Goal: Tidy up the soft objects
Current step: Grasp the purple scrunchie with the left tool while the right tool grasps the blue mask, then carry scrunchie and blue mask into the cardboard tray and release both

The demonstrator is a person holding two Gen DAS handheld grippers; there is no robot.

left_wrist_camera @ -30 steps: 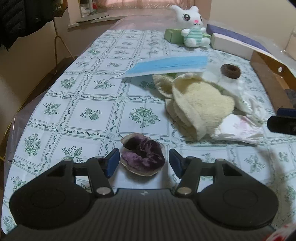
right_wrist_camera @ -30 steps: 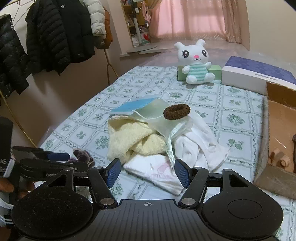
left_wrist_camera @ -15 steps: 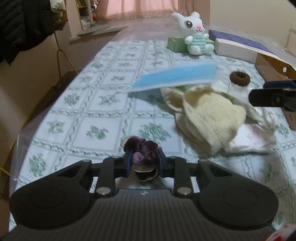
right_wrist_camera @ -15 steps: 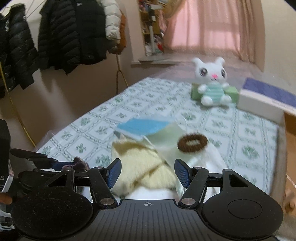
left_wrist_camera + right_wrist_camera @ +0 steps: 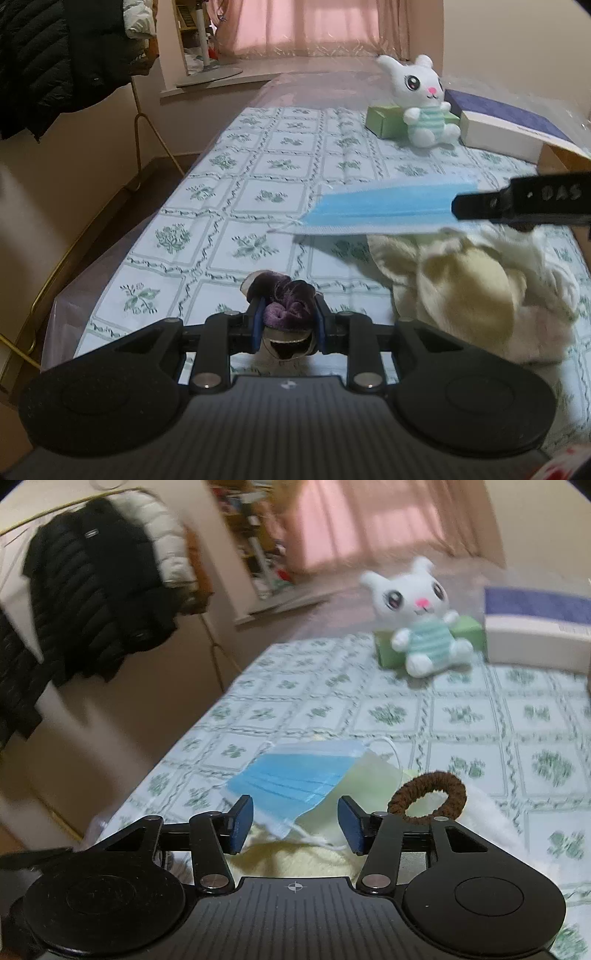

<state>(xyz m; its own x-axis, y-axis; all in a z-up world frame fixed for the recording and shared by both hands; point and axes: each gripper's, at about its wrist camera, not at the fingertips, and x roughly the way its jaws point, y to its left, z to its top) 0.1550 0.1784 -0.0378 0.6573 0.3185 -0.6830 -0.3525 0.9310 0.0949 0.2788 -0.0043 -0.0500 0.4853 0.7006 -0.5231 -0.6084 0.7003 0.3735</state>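
Green-patterned tablecloth (image 5: 258, 206) covers a long table beneath pink curtains, a plush rabbit (image 5: 421, 103) seated at its far end. On the right lies a heap of cream towel (image 5: 465, 291), with a blue face mask (image 5: 295, 775) on top, its long axis running left to right, and a brown hair tie (image 5: 428, 794) beside it. The right gripper (image 5: 295, 827), fingers spread and empty, hangs directly over the mask's near edge. The left gripper (image 5: 288, 325) clenches a purple scrunchie (image 5: 284, 302), lifted near the table's near-left side.
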